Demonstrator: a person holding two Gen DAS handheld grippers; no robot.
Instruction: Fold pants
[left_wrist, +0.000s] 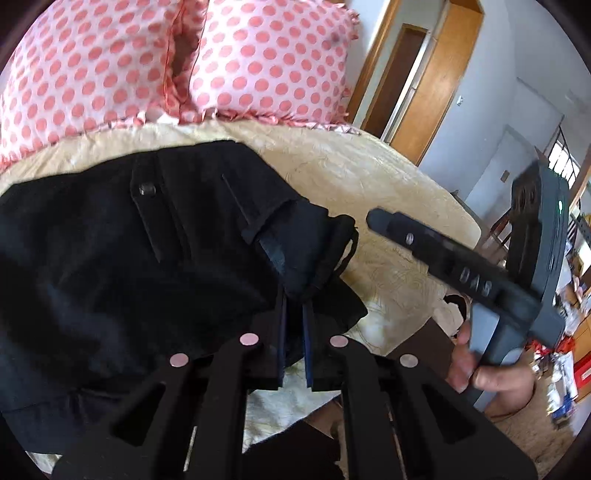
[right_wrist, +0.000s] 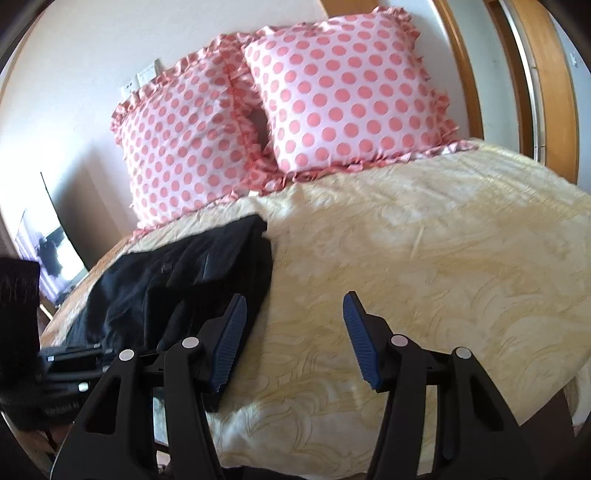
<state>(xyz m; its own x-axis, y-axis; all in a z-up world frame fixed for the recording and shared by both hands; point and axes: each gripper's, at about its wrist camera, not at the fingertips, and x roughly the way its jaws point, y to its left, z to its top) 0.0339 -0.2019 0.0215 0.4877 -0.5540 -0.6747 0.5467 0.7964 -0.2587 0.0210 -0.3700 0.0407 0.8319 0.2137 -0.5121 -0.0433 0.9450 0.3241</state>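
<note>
A cream patterned bedspread (right_wrist: 424, 258) fills the middle and right of the right wrist view, with two pink polka-dot pillows (right_wrist: 295, 110) propped at the upper centre. The black pants (left_wrist: 129, 251) lie on it: lower left in the right wrist view, spread over the whole left half of the left wrist view, where a button and pocket seam show in the upper middle.

The left gripper (left_wrist: 295, 310), at bottom centre of its own view, has its fingers pinched nearly together on a bunched edge of the pants. The right gripper (right_wrist: 293, 339) holds its blue pads wide apart over bare bedspread just right of the garment, gripping nothing.

This looks like a fold in hand, with the left carrying one edge across. Next the free gripper likely needs a matching edge, so the layer lands flat.

Only the left wrist view shows the pinch itself, and a person's hand (left_wrist: 480, 373) on the right gripper's handle at lower right. Only the right wrist view shows the garment's outline against the bed.
</note>
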